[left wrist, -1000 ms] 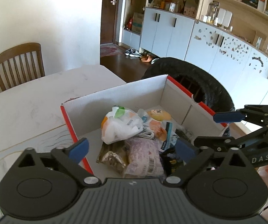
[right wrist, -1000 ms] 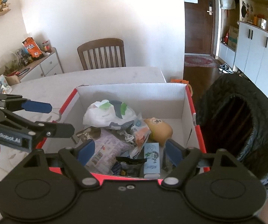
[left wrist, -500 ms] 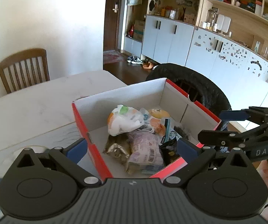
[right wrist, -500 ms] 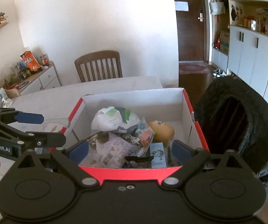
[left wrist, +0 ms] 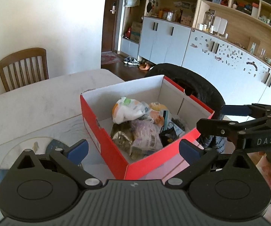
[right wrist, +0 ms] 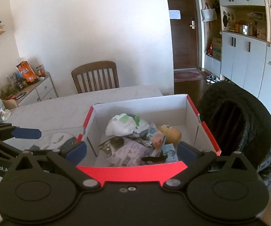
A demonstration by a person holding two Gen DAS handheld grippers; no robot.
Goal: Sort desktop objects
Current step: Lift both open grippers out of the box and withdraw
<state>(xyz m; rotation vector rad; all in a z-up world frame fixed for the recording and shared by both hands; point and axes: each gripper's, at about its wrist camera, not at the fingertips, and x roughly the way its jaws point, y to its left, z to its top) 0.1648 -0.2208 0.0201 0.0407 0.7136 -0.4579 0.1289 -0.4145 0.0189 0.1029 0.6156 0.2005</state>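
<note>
- The left hand-held gripper [left wrist: 133, 147] is spread wide and holds nothing; its blue-tipped fingers [left wrist: 77, 148] stand either side of the near corner of the red box [left wrist: 105, 141].
- The right hand-held gripper [right wrist: 131, 149] is also wide and empty, its fingers straddling the box's [right wrist: 135, 171] near red wall from outside.
- The box sits on the white tabletop [left wrist: 31, 109], straight ahead of both grippers, open at the top and white inside.
- Inside it, just beyond the right gripper's tips, lies a pile of wrappers: a white bag [right wrist: 126, 125] with green print at the far side, a pale packet [right wrist: 127, 153] with a barcode nearest, and a tan rounded thing [right wrist: 170, 134], possibly a bun, to the right.
- From the left wrist view the right gripper [left wrist: 220, 117] shows at the right, beside the box's right corner.
- From the right wrist view the left gripper [right wrist: 24, 137] shows at the left, over a patterned plate [right wrist: 54, 139] on the tabletop [right wrist: 60, 111].
- A black coat [right wrist: 248, 124] drapes a seat right of the box; a wooden chair [right wrist: 95, 77] stands beyond the tabletop.
</note>
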